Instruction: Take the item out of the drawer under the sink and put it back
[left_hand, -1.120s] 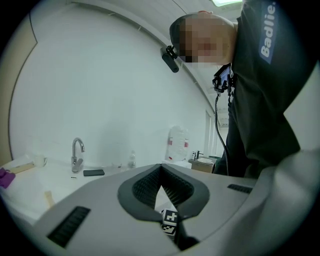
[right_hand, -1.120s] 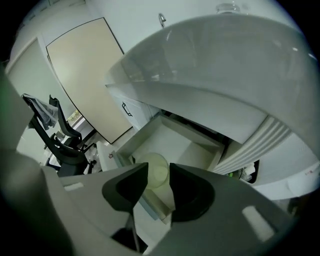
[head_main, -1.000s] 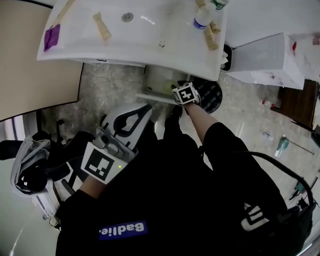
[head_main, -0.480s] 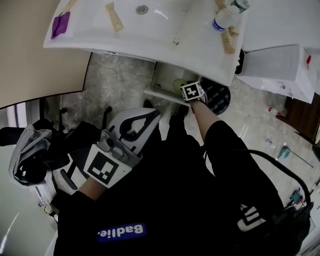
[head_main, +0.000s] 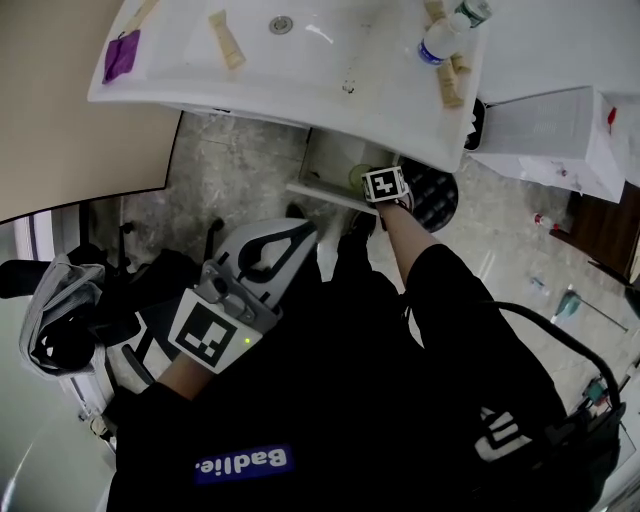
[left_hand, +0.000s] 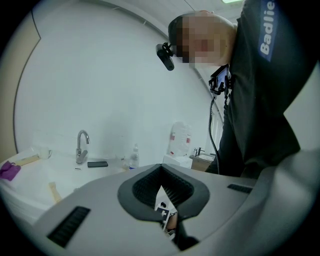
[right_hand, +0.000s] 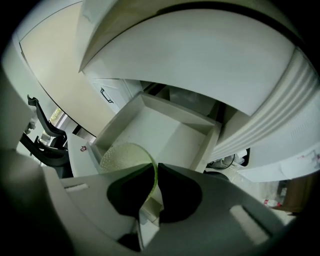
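Under the white sink (head_main: 300, 75) the white drawer (right_hand: 165, 132) stands pulled out, and its front edge (head_main: 320, 193) shows below the basin. At the drawer's near left corner sits a pale green dotted bowl (right_hand: 120, 156), seen as a green patch (head_main: 357, 176) in the head view. My right gripper (right_hand: 156, 176) reaches into the drawer; its jaws are closing and its pads pinch the bowl's thin rim. Its marker cube (head_main: 383, 185) shows beside the drawer. My left gripper (head_main: 295, 222) hangs back near my body, shut and holding nothing.
On the sink top lie a water bottle (head_main: 437, 40), several beige tubes (head_main: 228, 40) and a purple item (head_main: 123, 52). A black bin (head_main: 432, 195) stands right of the drawer, with a white box (head_main: 545, 125) beyond it. Dark bags (head_main: 70, 330) sit at the left.
My right gripper has stayed at the drawer by the green bowl. The head view has shifted slightly, and the left gripper has barely moved.
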